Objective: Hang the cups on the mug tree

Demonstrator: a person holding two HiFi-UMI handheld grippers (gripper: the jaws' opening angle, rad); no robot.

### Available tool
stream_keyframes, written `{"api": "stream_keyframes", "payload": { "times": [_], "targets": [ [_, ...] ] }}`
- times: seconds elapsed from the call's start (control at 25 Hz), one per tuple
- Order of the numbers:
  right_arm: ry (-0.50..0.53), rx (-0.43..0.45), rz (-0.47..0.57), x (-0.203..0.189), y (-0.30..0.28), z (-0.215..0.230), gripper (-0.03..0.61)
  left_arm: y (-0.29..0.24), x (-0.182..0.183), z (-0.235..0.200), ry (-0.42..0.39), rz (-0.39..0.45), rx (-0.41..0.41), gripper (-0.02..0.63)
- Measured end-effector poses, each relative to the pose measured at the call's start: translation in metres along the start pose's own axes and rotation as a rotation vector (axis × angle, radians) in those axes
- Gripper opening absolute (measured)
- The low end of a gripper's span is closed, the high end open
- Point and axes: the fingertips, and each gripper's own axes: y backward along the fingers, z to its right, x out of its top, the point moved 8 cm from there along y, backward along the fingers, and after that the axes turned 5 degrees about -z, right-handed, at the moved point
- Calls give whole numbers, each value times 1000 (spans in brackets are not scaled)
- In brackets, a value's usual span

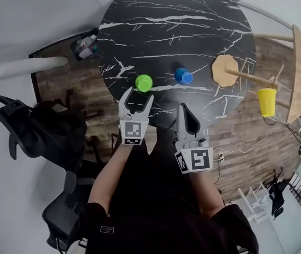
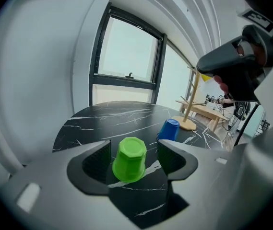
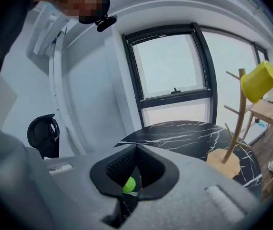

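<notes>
In the head view, the person's bare left forearm reaches forward from the body and tips the left hand-held gripper downward at the table, well to the left of the mug tree and on the person's side of it. Its jaws stand wide apart, and the green cup stands between the two pads with a gap on either side, gripped by neither. That cup stands upside down, its flat faceted base up, its mouth on the marble top and its long axis upright. It is the cup farthest left of the tree. The blue cup stands between it and the tree's wooden base, near the base, and also seems to be mouth-down. The right forearm runs forward beside the left one, and the right hand-held gripper is angled down over the table's near edge, left of the tree and nearer the person, with its jaws pressed together and nothing between them. The tree stands upright at the table's right edge. The yellow cup hangs tilted on one of its upper pegs.
</notes>
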Motion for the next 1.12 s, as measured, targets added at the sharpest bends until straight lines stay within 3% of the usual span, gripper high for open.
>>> {"api": "stream_keyframes", "payload": {
  "times": [0.32,0.56,1.12],
  "targets": [
    [3,-4,-31,-13,-9,1,-3,-26,-19,-4,-13,-24,8,302],
    [3,-1,-46,-17,-13,3,-3,-35,-19,-5,-21,-10,9,236],
    [-7,-8,-42,-21,-8,7,-3,-30,-19,-4,-38,-23,18,230]
  ]
}}
